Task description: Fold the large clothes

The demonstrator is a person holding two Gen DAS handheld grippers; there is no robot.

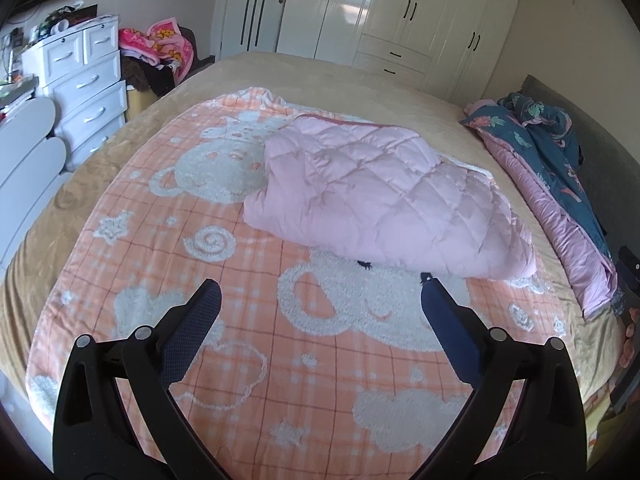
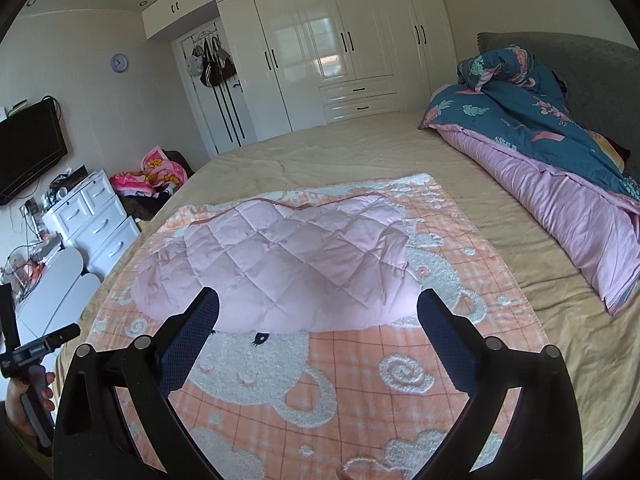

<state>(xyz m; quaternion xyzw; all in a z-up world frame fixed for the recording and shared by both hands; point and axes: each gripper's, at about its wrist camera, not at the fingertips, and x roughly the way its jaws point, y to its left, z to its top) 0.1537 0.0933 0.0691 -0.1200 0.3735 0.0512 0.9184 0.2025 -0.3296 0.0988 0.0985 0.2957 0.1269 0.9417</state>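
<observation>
Lying folded on an orange checked blanket (image 1: 248,360), pink quilted garment (image 1: 376,200), ahead of left gripper (image 1: 320,296), fingers spread, touching nothing, right gripper (image 2: 319,300) likewise agape, garment's near edge between its fingertips

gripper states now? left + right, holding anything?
Left gripper: open, holding nothing, above the orange blanket.
Right gripper: open, holding nothing, pointed at the pink quilted garment.
</observation>
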